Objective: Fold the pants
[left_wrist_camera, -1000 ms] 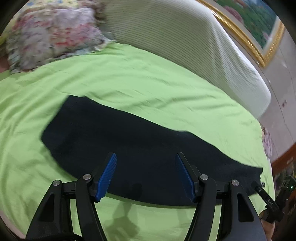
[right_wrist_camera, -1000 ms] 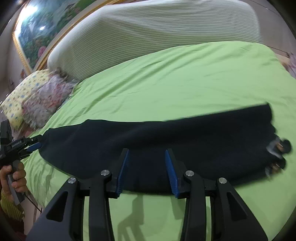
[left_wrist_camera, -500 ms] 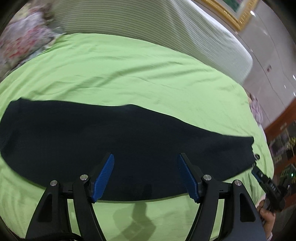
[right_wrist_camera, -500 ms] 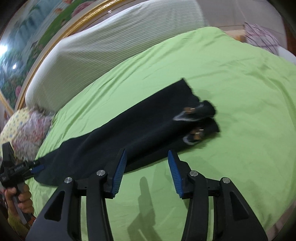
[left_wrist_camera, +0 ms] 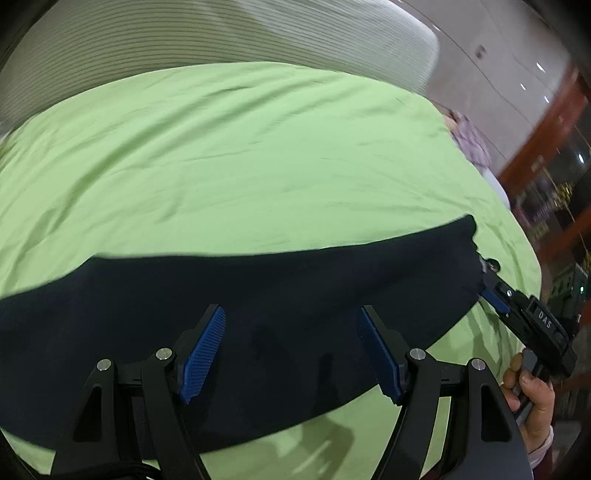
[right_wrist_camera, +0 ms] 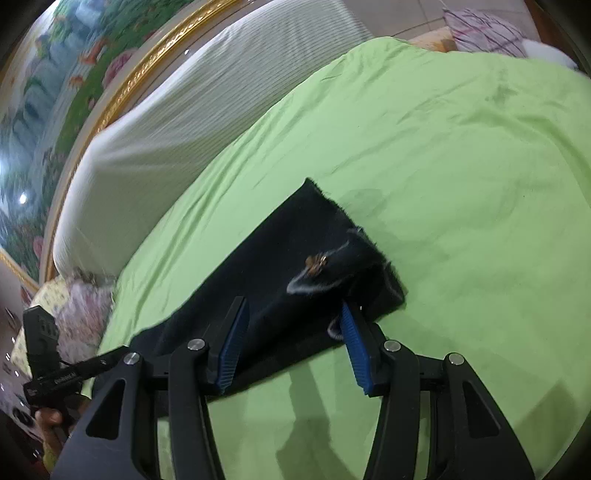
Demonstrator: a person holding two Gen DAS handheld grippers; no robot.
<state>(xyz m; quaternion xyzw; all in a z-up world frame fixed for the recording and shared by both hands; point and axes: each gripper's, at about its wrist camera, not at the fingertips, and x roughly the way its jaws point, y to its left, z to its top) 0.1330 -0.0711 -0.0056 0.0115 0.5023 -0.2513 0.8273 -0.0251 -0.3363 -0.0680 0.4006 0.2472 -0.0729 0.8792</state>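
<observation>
Dark navy pants [left_wrist_camera: 258, 295] lie as one long strip across the green bed sheet [left_wrist_camera: 258, 147]. My left gripper [left_wrist_camera: 291, 347] hovers over their near edge, its jaws opening, blue pads apart with only flat cloth under them. In the right wrist view the pants [right_wrist_camera: 280, 258] end at the waistband with a metal clasp [right_wrist_camera: 316, 262]. My right gripper [right_wrist_camera: 293, 339] is over that end, jaws opening, gripping nothing. The right gripper [left_wrist_camera: 493, 295] shows in the left wrist view at the pants' right end, and the left gripper [right_wrist_camera: 107, 360] in the right wrist view at their left end.
A white ribbed headboard cushion [right_wrist_camera: 184, 110] runs along the far side of the bed under a gold-framed painting [right_wrist_camera: 74, 74]. Floral pillows [right_wrist_camera: 81, 306] lie at the left end. A purple-patterned cloth [right_wrist_camera: 480, 29] lies beyond the far corner. Wooden furniture [left_wrist_camera: 546, 122] stands on the right.
The left wrist view has swept right along the pants, and the pillows have left it. The right wrist view has swung and rolled toward the waistband. Both pairs of jaws stand wider.
</observation>
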